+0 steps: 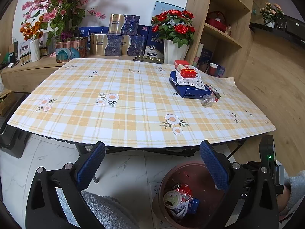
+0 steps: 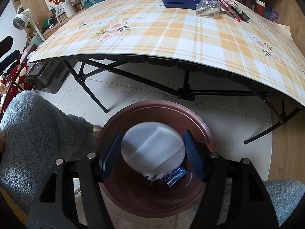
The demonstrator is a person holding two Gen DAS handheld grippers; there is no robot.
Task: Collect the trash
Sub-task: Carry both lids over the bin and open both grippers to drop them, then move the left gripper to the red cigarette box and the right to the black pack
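Note:
A brown round trash bin [image 2: 202, 126] stands on the floor in front of the table; it also shows in the left wrist view [image 1: 167, 175] with a crushed red can, a cup and paper inside. My right gripper [image 2: 152, 154] is over the bin with a translucent white plastic container [image 2: 152, 148] between its blue pads; the container is blurred and I cannot tell whether the pads still touch it. My left gripper [image 1: 152, 164] is open and empty, below the table's front edge. A crumpled clear plastic wrapper [image 1: 207, 100] lies on the table, also in the right wrist view [image 2: 207, 6].
The table with a yellow plaid cloth [image 1: 124, 103] carries a blue box [image 1: 188, 87] with red packs on top, and pens [image 2: 231, 9]. Boxes and flower vases stand behind. A wooden shelf [image 1: 225, 28] is at the right. Black folding legs [image 2: 186, 91] stand under the table.

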